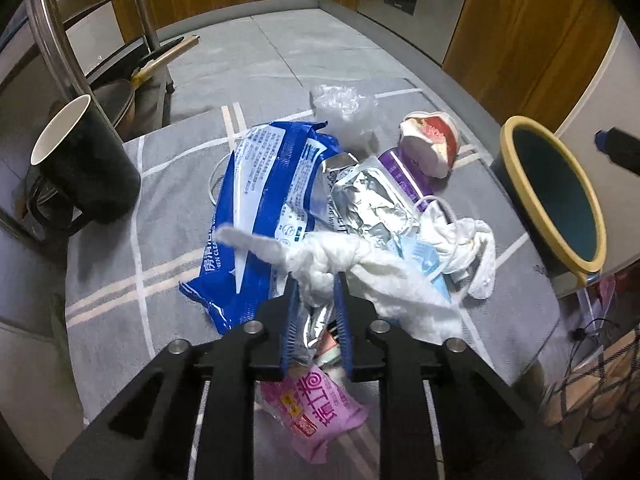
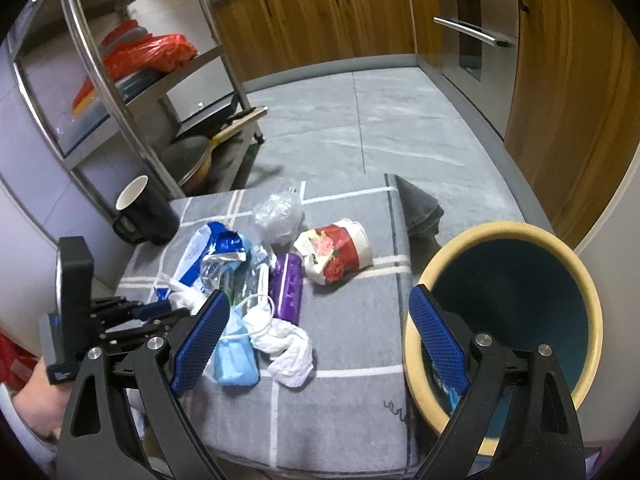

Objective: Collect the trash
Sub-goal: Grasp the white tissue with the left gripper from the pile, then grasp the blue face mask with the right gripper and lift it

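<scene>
A heap of trash lies on a grey checked cloth (image 2: 340,360): a blue wipes packet (image 1: 264,200), a foil wrapper (image 1: 368,196), a purple wrapper (image 2: 286,286), a crushed red-and-white paper cup (image 2: 336,254), a clear plastic bag (image 2: 278,216), a blue face mask (image 2: 234,360), a pink packet (image 1: 316,412) and white tissues (image 2: 288,350). My left gripper (image 1: 316,280) is shut on a white tissue (image 1: 320,264), held just above the heap; it also shows in the right wrist view (image 2: 168,312). My right gripper (image 2: 320,336) is open and empty, between the heap and a teal bin (image 2: 516,320) with a yellow rim.
A black mug (image 1: 80,168) stands at the cloth's left edge. A steel rack (image 2: 120,92) with pans and a red bag is behind it. Wooden cabinets (image 2: 320,20) and an oven (image 2: 468,28) line the far side. The bin also shows at the right of the left wrist view (image 1: 556,196).
</scene>
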{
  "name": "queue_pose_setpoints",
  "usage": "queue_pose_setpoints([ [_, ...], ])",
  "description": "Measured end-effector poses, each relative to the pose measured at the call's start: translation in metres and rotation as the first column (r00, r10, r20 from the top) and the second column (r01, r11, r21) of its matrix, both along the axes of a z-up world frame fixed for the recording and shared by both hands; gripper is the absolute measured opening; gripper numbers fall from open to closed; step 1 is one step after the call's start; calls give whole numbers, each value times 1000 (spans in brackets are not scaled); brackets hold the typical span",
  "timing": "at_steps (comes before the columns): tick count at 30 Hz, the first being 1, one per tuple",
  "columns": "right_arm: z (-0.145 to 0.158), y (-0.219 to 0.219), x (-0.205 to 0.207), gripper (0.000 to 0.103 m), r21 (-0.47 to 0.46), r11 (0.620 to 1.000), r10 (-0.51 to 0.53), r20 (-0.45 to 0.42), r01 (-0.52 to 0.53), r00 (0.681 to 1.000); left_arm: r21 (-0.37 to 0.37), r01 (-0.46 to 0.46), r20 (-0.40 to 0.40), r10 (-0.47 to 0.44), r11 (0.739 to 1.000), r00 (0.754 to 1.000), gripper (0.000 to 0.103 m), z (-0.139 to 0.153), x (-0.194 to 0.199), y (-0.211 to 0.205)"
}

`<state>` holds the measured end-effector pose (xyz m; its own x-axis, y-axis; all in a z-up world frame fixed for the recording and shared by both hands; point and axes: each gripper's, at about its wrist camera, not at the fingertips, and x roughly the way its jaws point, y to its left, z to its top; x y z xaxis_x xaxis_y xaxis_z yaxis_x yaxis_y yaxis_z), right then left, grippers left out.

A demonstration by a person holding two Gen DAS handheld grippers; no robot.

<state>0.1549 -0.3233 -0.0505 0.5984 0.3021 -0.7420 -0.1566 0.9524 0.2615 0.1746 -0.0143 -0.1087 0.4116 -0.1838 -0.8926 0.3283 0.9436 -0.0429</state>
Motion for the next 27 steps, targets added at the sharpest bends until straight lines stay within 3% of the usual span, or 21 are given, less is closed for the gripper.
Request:
queue_pose_setpoints([
  [9, -7, 12, -3, 91, -13, 999, 37, -15, -37, 999, -109, -48, 65, 55, 993, 996, 12, 42, -4, 20],
  [13, -13, 27, -7, 83, -33, 995, 92, -22, -93, 995, -138, -97, 90, 110, 986, 990, 12, 54, -4, 34],
  [15, -18, 37, -9, 75, -35, 991, 128, -37, -130, 991, -144, -118, 95, 133, 982, 987, 12, 56, -3, 39],
  [27, -68, 111, -24, 62, -111, 938, 310, -146, -327, 939, -160, -152, 89, 168, 975, 982, 12, 56, -5, 54],
])
